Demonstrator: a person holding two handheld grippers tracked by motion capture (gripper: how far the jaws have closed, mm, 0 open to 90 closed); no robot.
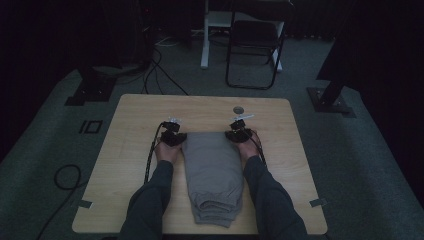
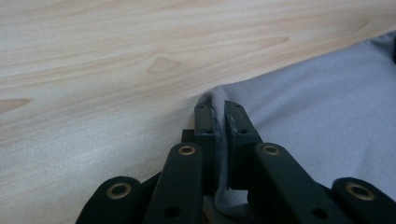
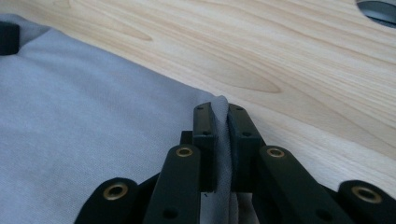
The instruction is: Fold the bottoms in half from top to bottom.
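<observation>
Garment (image 1: 212,170) far corners in both tongs

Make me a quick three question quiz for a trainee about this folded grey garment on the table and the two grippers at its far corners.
1. True or false: the left gripper is shut on the edge of the grey garment.
2. What is pinched between the pads of the right gripper? A) a cable B) grey fabric C) nothing
3. In the high view, which end of the garment do both grippers grip: the far end or the end nearest the person?

Key
1. True.
2. B.
3. The far end, one gripper at each corner, on the wooden table.
</observation>
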